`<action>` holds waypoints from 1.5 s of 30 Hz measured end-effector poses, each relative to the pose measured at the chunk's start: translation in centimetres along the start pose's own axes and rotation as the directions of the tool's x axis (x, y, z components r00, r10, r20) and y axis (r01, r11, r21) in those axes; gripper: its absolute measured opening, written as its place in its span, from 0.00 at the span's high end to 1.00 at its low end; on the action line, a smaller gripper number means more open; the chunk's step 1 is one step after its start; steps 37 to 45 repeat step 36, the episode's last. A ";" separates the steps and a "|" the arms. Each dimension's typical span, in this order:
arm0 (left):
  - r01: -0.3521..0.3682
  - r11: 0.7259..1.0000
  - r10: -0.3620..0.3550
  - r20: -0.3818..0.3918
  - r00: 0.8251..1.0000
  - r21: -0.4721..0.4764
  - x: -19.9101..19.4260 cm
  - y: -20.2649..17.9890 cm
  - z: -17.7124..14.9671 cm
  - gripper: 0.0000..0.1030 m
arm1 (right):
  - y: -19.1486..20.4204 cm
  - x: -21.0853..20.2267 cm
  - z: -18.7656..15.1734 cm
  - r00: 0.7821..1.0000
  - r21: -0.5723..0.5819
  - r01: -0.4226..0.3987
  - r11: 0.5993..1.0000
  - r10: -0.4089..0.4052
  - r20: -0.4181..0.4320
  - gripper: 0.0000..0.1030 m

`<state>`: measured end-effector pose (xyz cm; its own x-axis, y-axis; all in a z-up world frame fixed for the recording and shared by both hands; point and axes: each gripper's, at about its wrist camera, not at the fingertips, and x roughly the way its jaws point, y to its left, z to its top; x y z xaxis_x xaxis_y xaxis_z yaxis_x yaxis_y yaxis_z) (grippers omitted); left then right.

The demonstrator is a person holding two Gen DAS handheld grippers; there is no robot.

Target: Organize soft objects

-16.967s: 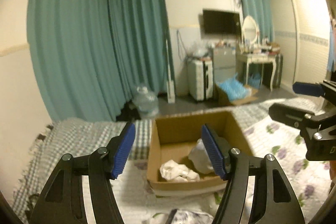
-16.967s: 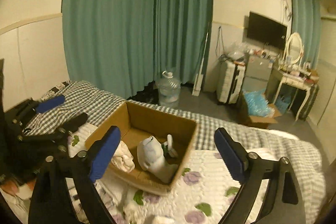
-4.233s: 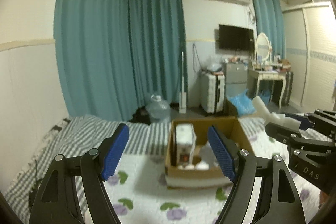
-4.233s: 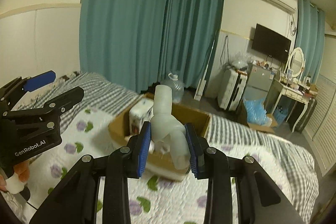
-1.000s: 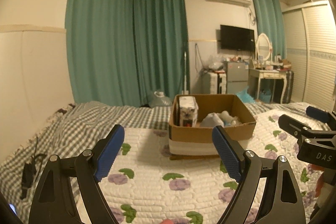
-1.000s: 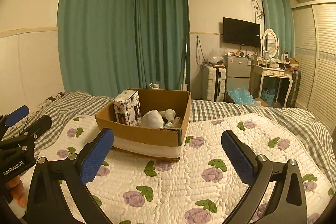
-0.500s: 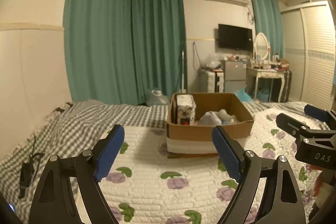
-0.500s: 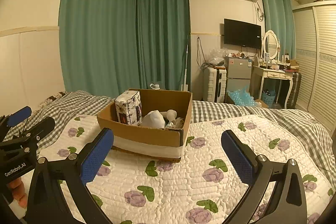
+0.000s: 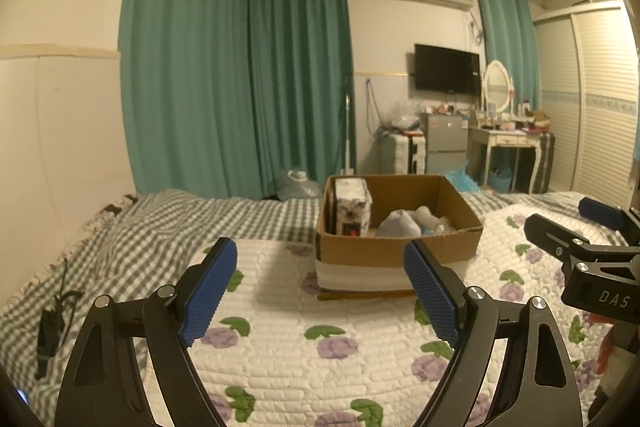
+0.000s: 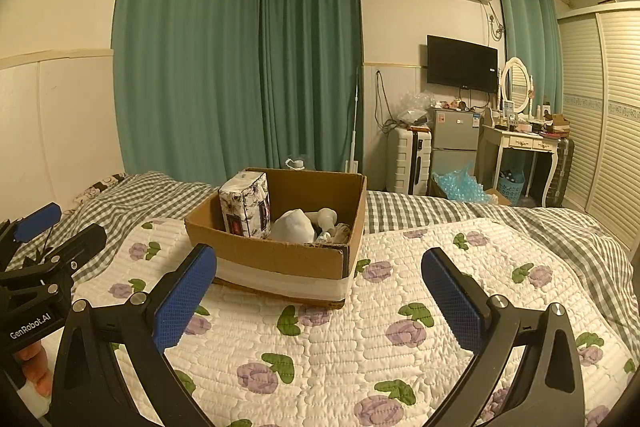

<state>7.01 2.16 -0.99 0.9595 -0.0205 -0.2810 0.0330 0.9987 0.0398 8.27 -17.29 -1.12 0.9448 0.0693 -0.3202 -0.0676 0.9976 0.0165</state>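
Observation:
A cardboard box (image 9: pixel 394 247) (image 10: pixel 280 251) stands on the flowered white quilt (image 9: pixel 320 347) (image 10: pixel 360 339). It holds an upright tissue pack (image 9: pixel 352 209) (image 10: pixel 245 205), a whitish soft bundle (image 9: pixel 398 229) (image 10: pixel 293 227) and pale socks (image 10: pixel 326 215). My left gripper (image 9: pixel 320 291) is open and empty, low over the quilt in front of the box. My right gripper (image 10: pixel 320 295) is open and empty, also short of the box. Each gripper shows at the edge of the other's view: the right one (image 9: pixel 576 239) and the left one (image 10: pixel 48 239).
A grey checked blanket (image 9: pixel 152 227) covers the bed's left and far side. A black cable (image 9: pixel 50 323) lies at the left. Beyond the bed stand teal curtains (image 10: pixel 240 67), a water jug (image 9: pixel 298 187), a suitcase (image 10: pixel 408 159), a small fridge (image 10: pixel 454 143) and a dressing table (image 10: pixel 520 147).
Both grippers stay open and empty. The views have shifted only slightly; the box sits a little lower and closer in the left wrist view.

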 end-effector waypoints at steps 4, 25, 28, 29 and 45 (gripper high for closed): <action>0.000 1.000 0.000 0.000 1.000 0.000 0.0 0.0 0.0 0.16 | 0.0 0.0 0.0 1.000 0.000 0.000 1.000 0.000 -0.002 0.00; 0.000 1.000 0.000 -0.003 1.000 0.000 0.1 0.1 -0.1 0.16 | 0.2 0.3 -0.4 1.000 0.001 -0.001 1.000 0.001 -0.009 0.00; -0.002 1.000 0.002 -0.005 1.000 -0.001 0.2 0.2 -0.3 0.16 | 0.2 0.3 -0.4 1.000 0.001 -0.002 1.000 0.002 -0.009 0.00; -0.001 1.000 0.001 -0.005 1.000 -0.001 0.2 0.2 -0.3 0.16 | 0.2 0.3 -0.4 1.000 0.001 -0.002 1.000 0.002 -0.009 0.00; 0.005 1.000 -0.005 0.000 1.000 -0.004 0.1 0.3 -0.4 0.16 | 0.2 0.3 -0.5 1.000 -0.001 0.000 1.000 0.000 -0.010 0.00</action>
